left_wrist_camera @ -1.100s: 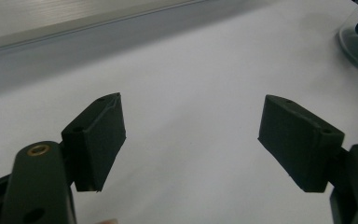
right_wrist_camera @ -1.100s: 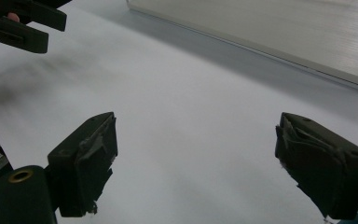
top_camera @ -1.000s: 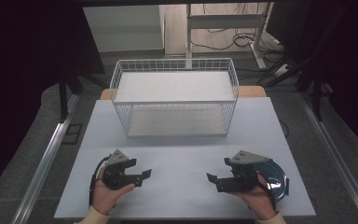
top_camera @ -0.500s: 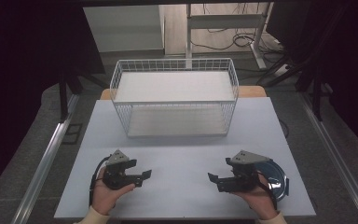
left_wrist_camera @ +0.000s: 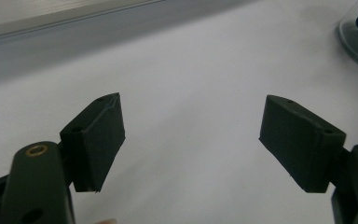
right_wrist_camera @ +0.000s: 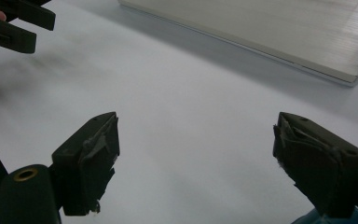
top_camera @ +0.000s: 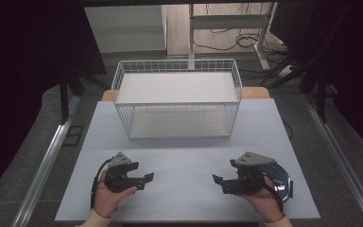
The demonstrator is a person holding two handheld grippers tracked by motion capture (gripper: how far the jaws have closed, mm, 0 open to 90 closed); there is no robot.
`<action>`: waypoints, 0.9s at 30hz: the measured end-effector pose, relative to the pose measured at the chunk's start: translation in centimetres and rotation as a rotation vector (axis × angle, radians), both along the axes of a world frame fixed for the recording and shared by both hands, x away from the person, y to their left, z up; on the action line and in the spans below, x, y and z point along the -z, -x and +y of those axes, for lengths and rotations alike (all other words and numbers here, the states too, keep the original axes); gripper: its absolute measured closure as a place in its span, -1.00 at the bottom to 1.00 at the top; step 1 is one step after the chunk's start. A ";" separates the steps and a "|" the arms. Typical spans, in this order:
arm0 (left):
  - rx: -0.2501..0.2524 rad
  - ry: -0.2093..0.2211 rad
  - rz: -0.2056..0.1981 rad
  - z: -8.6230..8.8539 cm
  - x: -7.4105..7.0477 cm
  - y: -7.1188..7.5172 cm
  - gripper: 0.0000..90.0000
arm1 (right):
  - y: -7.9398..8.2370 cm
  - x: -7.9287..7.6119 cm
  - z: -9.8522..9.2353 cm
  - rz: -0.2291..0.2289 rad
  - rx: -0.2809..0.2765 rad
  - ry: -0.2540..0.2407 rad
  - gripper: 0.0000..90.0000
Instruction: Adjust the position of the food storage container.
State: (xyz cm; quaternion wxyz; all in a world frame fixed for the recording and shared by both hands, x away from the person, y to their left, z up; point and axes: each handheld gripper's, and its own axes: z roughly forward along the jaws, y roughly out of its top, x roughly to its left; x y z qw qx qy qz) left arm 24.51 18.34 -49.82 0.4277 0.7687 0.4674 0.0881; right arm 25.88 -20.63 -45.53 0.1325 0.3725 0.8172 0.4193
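Observation:
My left gripper (top_camera: 144, 180) lies low over the white table (top_camera: 184, 161) at the front left, held in a hand, its jaws pointing right. In the left gripper view its gripper (left_wrist_camera: 191, 140) stands open over bare table with nothing between the pads. My right gripper (top_camera: 219, 182) sits at the front right, jaws pointing left toward the other one. In the right gripper view the gripper (right_wrist_camera: 196, 156) is open and empty, its pads (right_wrist_camera: 100, 154) worn and frayed. The left gripper's jaws show far off at the top left corner (right_wrist_camera: 14, 23) of that view.
A white wire basket (top_camera: 177, 101) stands at the back middle of the table, nothing visible inside. A dark blue plate (top_camera: 280, 182) lies under the right hand at the front right edge. Metal rails run along both sides of the table.

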 end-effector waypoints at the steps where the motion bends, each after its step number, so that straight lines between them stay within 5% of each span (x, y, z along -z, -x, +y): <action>1: 0.000 0.000 0.001 0.0 0.0 0.0 -0.52 | 0.0 -0.1 -0.1 0.002 -0.001 0.000 -0.64; 15: 0.007 -0.008 0.020 0.1 0.2 -0.1 -0.54 | -0.4 -0.4 -2.2 0.005 0.053 0.014 -0.46; 27: -0.001 -0.004 0.022 0.3 0.0 0.0 -0.54 | 0.2 -1.6 -6.2 0.013 0.090 -0.010 -0.17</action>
